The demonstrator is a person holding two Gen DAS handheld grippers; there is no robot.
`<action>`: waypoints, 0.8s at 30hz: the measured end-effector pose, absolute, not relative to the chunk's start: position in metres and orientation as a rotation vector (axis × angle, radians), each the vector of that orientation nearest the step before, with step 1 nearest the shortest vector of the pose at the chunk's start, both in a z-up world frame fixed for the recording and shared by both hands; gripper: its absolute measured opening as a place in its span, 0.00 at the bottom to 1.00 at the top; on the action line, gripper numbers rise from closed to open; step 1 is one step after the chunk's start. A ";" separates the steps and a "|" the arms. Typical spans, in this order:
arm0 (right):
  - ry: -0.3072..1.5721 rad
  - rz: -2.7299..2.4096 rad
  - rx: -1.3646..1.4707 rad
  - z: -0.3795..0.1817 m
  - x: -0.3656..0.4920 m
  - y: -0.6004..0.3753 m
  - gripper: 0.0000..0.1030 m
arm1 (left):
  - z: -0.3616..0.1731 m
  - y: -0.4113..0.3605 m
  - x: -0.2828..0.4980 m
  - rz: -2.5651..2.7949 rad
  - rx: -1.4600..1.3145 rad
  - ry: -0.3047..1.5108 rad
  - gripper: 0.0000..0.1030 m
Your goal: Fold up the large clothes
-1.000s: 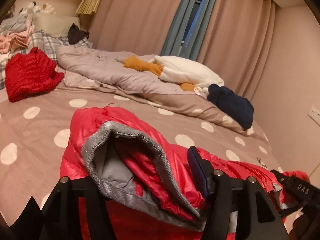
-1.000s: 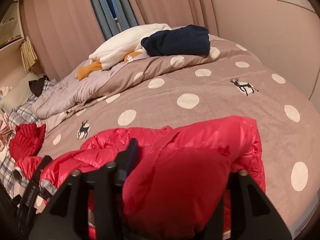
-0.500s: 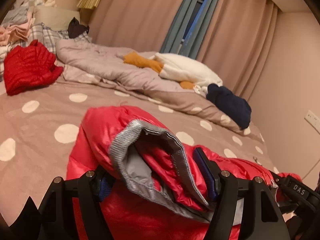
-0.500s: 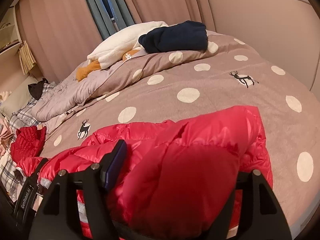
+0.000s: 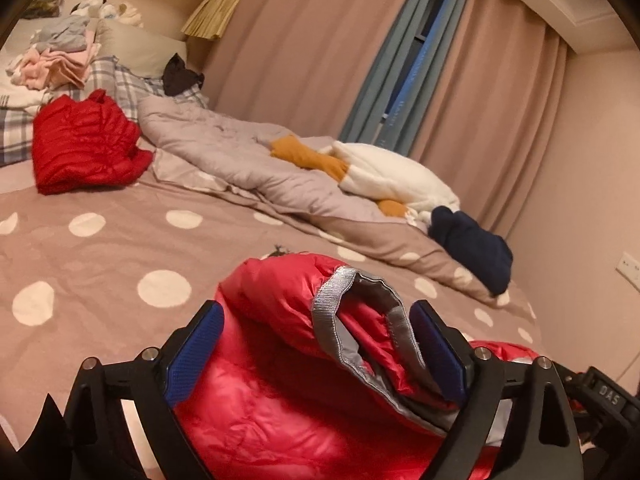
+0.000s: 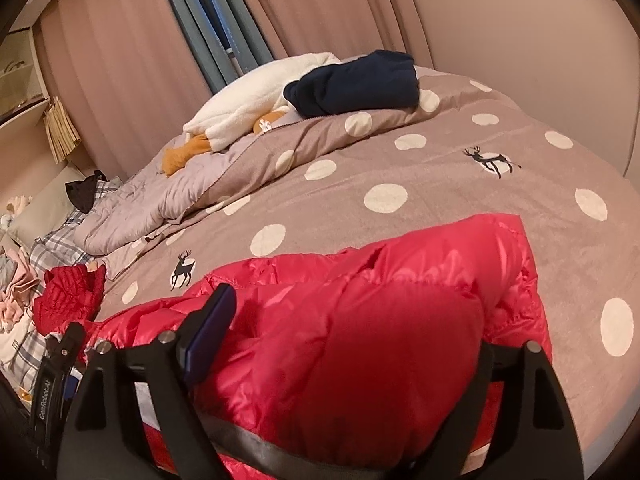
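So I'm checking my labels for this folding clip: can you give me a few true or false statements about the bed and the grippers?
1. The red puffer jacket lies on the polka-dot bed cover. True.
2. The left gripper is clamped tight on the grey cuff. False: its jaws have just been opening; the cuff sits loose between them.
3. A navy garment lies by the curtains. True.
4. The second red jacket hangs from a hook. False: it lies on the bed.

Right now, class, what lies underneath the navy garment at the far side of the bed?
The navy garment rests on the folded-back polka-dot duvet and partly on a white fleece. How far the fleece runs beneath it is hidden.
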State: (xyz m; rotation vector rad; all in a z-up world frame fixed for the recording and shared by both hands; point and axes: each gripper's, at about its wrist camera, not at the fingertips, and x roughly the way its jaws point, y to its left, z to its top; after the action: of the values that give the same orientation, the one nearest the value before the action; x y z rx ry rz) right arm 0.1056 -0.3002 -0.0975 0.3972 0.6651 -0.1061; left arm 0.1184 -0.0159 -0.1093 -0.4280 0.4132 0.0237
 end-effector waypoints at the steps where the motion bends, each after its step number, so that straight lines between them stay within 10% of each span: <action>1: 0.662 -0.106 0.389 -0.097 0.105 -0.299 0.84 | -0.109 -0.015 0.118 0.022 -0.432 0.412 0.90; 24: 0.499 -0.104 0.442 -0.066 0.080 -0.315 0.98 | -0.097 0.029 0.107 0.094 -0.614 0.321 0.93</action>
State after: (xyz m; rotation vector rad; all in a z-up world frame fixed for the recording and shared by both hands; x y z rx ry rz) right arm 0.0800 -0.3150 -0.0655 0.4421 0.4994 -0.1038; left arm 0.1068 0.0290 -0.0973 -0.6143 0.3215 0.0941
